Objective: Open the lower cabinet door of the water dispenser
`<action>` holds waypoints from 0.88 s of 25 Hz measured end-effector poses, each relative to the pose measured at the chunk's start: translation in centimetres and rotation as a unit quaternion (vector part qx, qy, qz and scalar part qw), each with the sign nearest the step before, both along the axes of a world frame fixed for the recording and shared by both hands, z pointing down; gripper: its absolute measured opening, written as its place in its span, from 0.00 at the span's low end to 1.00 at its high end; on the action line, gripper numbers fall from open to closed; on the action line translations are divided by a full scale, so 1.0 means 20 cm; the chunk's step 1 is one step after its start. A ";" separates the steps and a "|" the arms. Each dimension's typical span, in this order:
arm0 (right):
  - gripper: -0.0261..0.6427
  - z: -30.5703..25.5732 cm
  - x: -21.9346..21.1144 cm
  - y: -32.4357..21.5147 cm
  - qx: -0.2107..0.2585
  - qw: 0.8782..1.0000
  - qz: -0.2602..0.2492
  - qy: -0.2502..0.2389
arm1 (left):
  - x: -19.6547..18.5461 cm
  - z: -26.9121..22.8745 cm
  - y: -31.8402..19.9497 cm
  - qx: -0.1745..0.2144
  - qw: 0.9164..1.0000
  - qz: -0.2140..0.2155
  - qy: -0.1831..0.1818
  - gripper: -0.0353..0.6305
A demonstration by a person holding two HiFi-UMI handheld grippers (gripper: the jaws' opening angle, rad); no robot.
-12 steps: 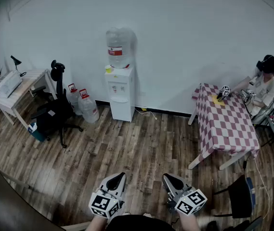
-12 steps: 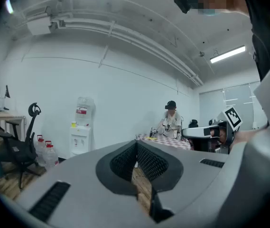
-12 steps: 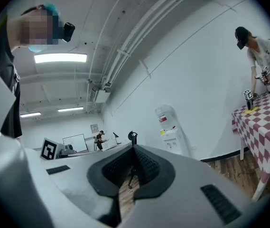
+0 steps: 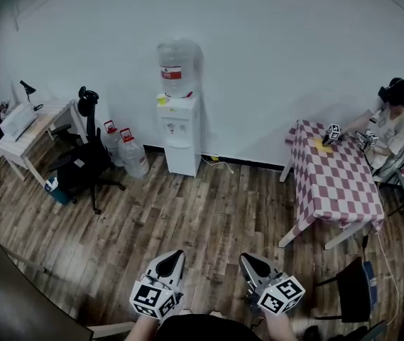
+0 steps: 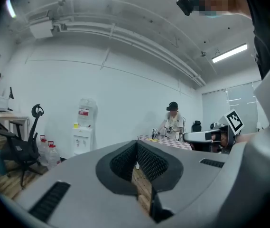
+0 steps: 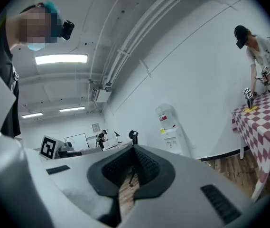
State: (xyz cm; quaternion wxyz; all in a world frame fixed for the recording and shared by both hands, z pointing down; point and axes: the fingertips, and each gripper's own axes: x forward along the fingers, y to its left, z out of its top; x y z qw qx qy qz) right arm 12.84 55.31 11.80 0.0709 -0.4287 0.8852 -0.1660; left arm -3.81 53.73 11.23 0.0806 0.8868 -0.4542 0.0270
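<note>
The water dispenser [image 4: 180,130] stands against the far wall, left of centre, and its lower cabinet door [image 4: 183,160] faces the room and appears shut. It is well apart from both grippers, so the wooden floor [image 4: 209,219] between is to be crossed first. The left gripper [image 4: 176,255] and right gripper [image 4: 246,258] are held near, jaws clenched on nothing. One pair should be released before the door edge is engaged. The door's handle and hinge side are too small to be made out. Spare bottles [image 4: 132,156] stand just left of the dispenser.
</note>
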 end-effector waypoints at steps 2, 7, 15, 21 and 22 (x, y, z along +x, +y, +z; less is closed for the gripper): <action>0.07 0.01 0.01 0.02 -0.003 1.000 -0.007 -0.006 | 0.01 0.01 0.03 0.000 1.000 -0.005 0.000 0.07; 0.07 0.03 0.06 0.06 -0.006 1.000 -0.017 -0.011 | 0.05 0.04 0.08 -0.007 1.000 -0.010 0.006 0.07; 0.07 0.03 0.14 0.09 -0.006 1.000 -0.013 -0.027 | 0.11 0.05 0.12 -0.009 1.000 -0.007 -0.002 0.07; 0.07 0.05 0.16 0.06 -0.008 0.999 -0.007 -0.032 | 0.11 0.07 0.07 -0.007 1.000 -0.009 -0.009 0.07; 0.08 0.05 0.16 0.05 -0.008 0.999 -0.006 -0.031 | 0.11 0.08 0.06 -0.008 1.000 -0.007 -0.008 0.07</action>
